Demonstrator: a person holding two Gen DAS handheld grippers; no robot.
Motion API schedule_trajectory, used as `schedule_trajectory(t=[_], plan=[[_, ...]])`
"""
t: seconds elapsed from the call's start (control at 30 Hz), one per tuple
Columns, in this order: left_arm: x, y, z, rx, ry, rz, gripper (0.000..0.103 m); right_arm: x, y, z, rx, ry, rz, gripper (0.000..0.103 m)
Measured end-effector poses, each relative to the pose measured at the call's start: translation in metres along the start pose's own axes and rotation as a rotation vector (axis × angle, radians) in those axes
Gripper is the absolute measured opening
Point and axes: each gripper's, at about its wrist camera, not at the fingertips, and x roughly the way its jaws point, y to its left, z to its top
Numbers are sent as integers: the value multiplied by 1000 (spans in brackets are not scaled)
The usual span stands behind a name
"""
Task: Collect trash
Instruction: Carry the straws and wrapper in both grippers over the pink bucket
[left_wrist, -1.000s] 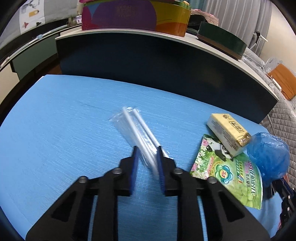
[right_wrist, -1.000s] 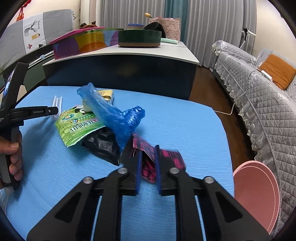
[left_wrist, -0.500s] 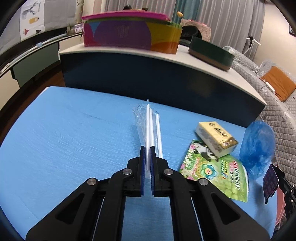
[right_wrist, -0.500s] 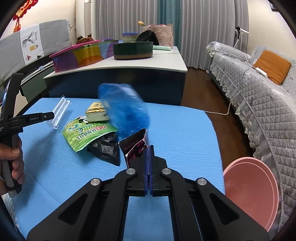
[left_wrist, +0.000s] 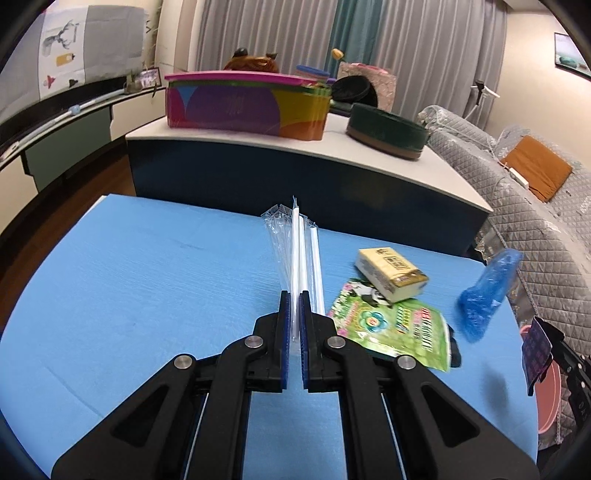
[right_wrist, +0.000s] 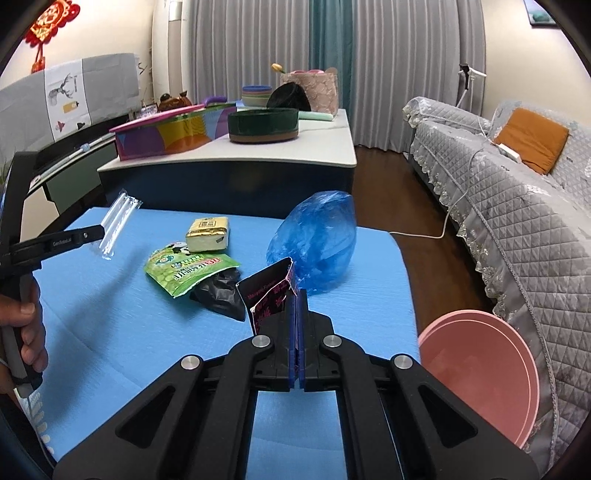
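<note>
A home living room, by every sign. A sofa (right_wrist: 517, 206) under a quilted grey cover with an orange cushion (right_wrist: 530, 142) sits at two o'clock; floor-length grey and teal curtains (right_wrist: 332, 51) hang at twelve. A red Chinese knot ornament (right_wrist: 51, 22) hangs at ten o'clock — above what may be a covered piano (right_wrist: 74, 110). Wooden flooring (right_wrist: 406, 192) runs beside the low cabinet (right_wrist: 240, 173).

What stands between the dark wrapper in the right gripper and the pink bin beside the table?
Nothing visible. The right gripper holds the dark wrapper above the blue table. The pink bin sits low past the table's right edge. The blue plastic bag lies farther ahead, off that path.
</note>
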Motion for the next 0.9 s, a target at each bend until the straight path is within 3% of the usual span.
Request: schedule_trajectory(t=[0.47,0.9], plan=[[-46,-28,-24,39,-37,-49,4,-46,-20,-4,56,-55,-20,1],[-60,-69,-44,93,-37,-106,4,-71,-53,-14,128,-79,-60,1]])
